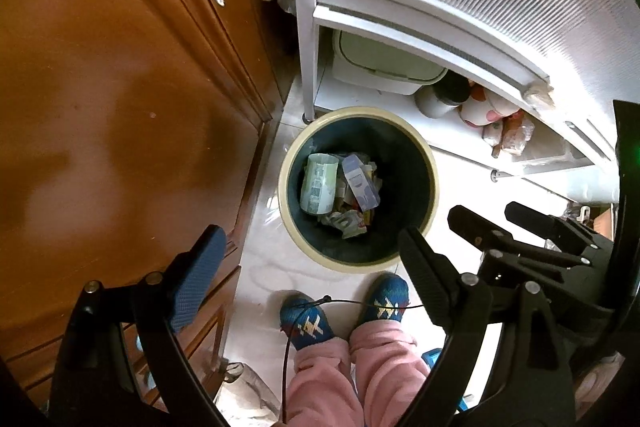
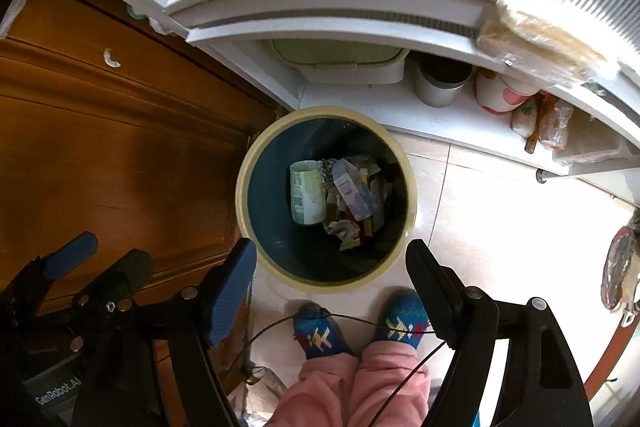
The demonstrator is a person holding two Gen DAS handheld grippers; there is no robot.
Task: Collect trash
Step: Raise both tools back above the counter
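Left gripper (image 1: 308, 263) and right gripper (image 2: 332, 267) spread (empty), above bin (image 2: 245, 163)

One trash bin (image 2: 256, 163), two claws, two slippered feet, one paper cup (image 2: 306, 195), one small carton (image 2: 352, 193).

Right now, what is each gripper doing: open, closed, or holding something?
Left gripper: open, holding nothing.
Right gripper: open, holding nothing, above the trash bin.

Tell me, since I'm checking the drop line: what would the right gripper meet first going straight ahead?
The right gripper, open and empty, points down at the bin. Going straight on, it would probably pass the near rim and meet the trash inside; depth is unclear.
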